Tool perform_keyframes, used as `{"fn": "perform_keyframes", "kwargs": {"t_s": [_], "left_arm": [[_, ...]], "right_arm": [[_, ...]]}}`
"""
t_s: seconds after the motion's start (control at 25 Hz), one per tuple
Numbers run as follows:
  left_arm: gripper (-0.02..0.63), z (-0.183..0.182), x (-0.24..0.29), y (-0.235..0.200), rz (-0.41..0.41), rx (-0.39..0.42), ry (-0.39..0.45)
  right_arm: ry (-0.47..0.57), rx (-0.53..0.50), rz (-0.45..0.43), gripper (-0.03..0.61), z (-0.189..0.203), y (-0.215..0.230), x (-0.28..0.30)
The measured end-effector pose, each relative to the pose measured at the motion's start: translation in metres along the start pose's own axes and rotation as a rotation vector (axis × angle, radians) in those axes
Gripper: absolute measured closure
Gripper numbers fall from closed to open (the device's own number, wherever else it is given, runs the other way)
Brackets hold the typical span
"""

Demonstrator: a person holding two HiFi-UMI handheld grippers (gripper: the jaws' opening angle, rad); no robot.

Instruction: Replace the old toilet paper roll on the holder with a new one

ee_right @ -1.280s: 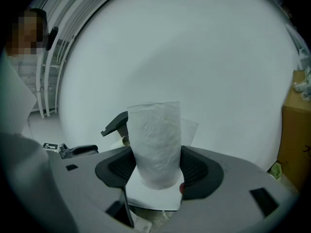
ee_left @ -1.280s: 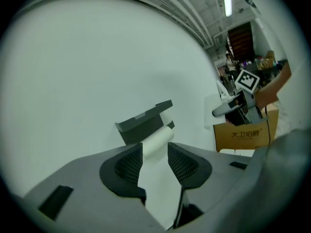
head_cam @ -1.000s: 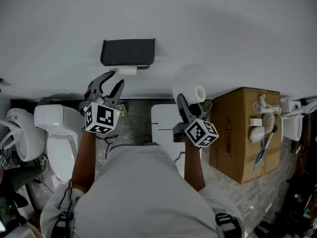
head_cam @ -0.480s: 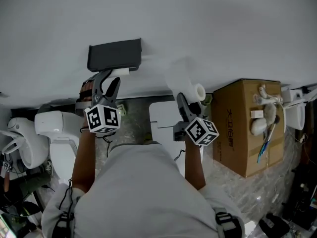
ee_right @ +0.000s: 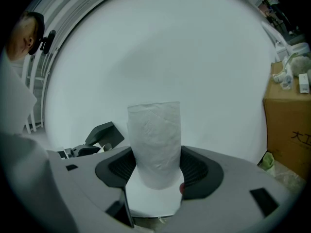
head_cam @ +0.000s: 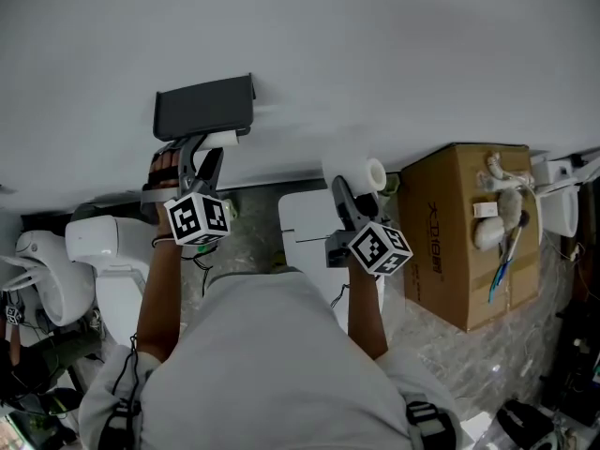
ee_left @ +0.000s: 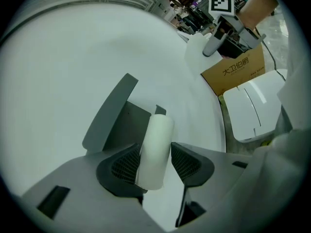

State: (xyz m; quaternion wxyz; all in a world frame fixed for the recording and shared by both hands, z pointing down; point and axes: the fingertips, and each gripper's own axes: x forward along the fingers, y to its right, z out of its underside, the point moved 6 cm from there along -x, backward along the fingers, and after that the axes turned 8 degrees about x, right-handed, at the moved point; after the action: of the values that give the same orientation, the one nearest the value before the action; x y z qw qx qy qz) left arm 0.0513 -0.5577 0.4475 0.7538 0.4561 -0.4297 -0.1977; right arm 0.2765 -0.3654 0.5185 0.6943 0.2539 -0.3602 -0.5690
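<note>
Forearms (head_cam: 159,293) are stretched toward the wall (head_cam: 394,45). The left gripper (head_cam: 202,153) is set at the dark holder (head_cam: 203,108), its jaws opening with the thin old roll (ee_left: 155,147) between the fingers, long axis running along them. The new toilet paper roll (ee_right: 155,140) is clamped by the right gripper (head_cam: 343,191), its axis pointing past the fingertips.

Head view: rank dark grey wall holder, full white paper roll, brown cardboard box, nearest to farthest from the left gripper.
Left gripper, jaws opening around the old roll:
1. Dark grey wall holder, just above it.
2. Full white paper roll, rightward.
3. Brown cardboard box, far right.
</note>
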Motion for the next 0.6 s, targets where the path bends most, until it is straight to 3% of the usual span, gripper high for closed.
{"fn": "perform_keyframes", "kwargs": {"t_s": [0.16, 0.6], "left_arm": [[0.399, -0.008, 0.002, 0.0, -0.008, -0.002, 0.007], [0.407, -0.064, 0.015, 0.007, 0.0, 0.06, 0.139]], "right_arm": [[0.016, 0.017, 0.015, 0.293, -0.004, 0.008, -0.006], [0.1, 0.069, 0.055, 0.293, -0.016, 0.022, -0.041]]}}
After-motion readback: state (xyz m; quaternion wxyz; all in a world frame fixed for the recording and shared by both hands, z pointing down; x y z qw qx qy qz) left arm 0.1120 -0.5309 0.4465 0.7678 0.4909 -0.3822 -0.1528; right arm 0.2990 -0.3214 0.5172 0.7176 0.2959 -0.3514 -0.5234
